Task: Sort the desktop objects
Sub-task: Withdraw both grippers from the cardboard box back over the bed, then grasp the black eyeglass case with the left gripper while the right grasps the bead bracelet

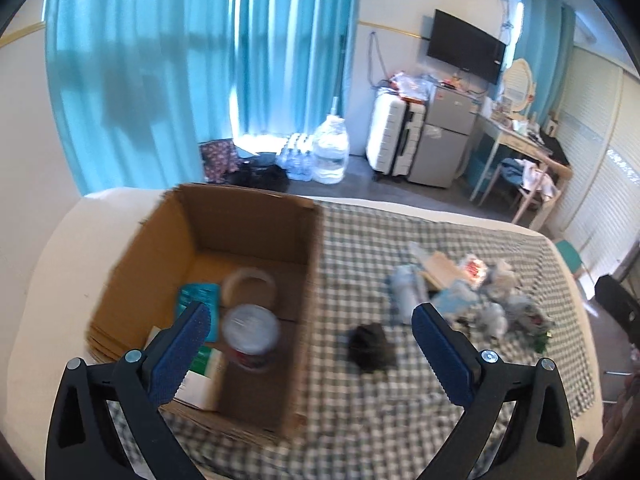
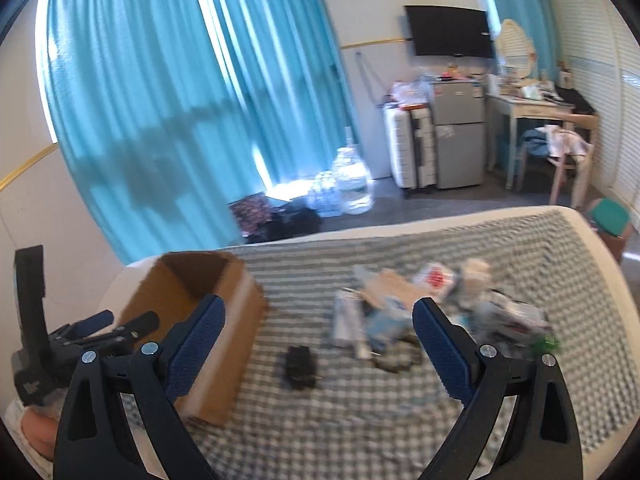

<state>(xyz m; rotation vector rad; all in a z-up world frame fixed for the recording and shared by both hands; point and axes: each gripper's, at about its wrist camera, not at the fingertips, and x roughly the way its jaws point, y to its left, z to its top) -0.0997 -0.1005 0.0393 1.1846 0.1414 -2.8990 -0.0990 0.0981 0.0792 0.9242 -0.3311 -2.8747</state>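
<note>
Open brown cardboard box point(image 1: 248, 240), left: several items already inside. Jumbled pile point(image 1: 472, 300), right, remained for you. Left tongs point(image 1: 312, 320), right tongs point(image 2: 320, 320): wide apart, empty.

Turquoise curtains point(image 1: 160, 80) cover the window. A wall-mounted television point(image 1: 466, 46) hangs above a small grey refrigerator point(image 1: 446, 136). A white suitcase point(image 1: 394, 136) stands touching the refrigerator. A large water jug point(image 1: 330, 152) stands on the floor near the curtains. A wooden chair point(image 2: 572, 160) stands beside a desk point(image 2: 532, 110).
</note>
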